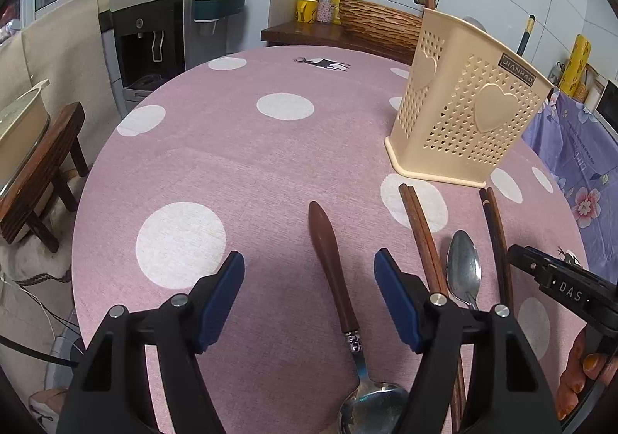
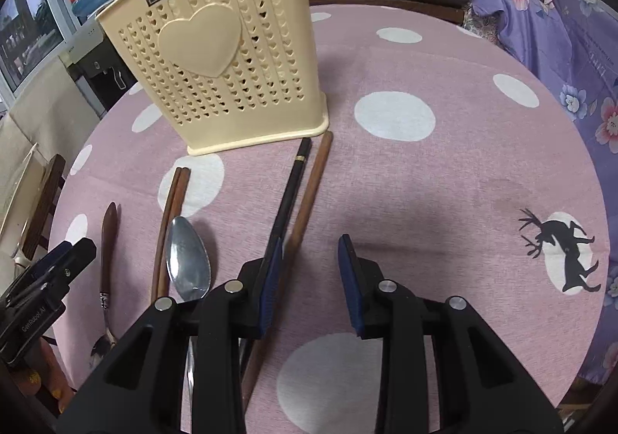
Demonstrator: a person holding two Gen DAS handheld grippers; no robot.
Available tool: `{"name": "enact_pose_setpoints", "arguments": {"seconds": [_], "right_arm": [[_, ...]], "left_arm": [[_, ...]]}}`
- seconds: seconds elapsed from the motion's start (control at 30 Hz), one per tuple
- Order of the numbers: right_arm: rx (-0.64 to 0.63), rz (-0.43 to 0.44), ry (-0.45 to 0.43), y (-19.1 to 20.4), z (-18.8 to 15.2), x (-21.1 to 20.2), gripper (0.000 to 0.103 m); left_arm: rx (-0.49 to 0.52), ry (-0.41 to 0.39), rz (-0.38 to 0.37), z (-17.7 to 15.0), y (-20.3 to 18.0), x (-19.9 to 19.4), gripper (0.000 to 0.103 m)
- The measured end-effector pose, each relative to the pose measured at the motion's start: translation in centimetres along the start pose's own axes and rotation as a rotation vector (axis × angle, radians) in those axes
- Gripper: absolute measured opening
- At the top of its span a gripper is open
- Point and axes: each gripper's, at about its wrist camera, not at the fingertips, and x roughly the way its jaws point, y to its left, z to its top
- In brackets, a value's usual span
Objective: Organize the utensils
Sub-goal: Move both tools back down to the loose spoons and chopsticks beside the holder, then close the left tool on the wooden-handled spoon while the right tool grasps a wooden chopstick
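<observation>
Left wrist view: the left gripper (image 1: 309,279) is hovering wide open over the wooden-handled spoon (image 1: 332,260), its pads either side of the handle but not touching it. Brown chopsticks (image 1: 423,229), a steel spoon (image 1: 463,266) and a dark pair (image 1: 498,233) are lying on the tabletop (image 1: 231,163) near the holder (image 1: 467,105), which is already carrying a few chopsticks.

Right wrist view: the right gripper (image 2: 311,279) is sitting partly open, empty, with the black chopstick (image 2: 289,190) and the brown one (image 2: 309,190) running under its left pad. Most utensils are still waiting to go into the holder (image 2: 216,59); sorting looks barely begun.
</observation>
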Motion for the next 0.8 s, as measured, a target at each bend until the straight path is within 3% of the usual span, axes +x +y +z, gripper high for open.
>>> {"name": "enact_pose_setpoints", "arguments": {"seconds": [0.53, 0.8], "right_arm": [[-0.017, -0.030, 0.022, -0.6, 0.8, 0.5, 0.029], [-0.007, -0.071, 0.016, 0.2, 3.0, 2.0, 0.029]], "left_arm": [[0.030, 0.030, 0.001, 0.1, -0.9, 0.7, 0.066], [0.070, 0.076, 0.035, 0.7, -1.9, 3.0, 0.049]]}}
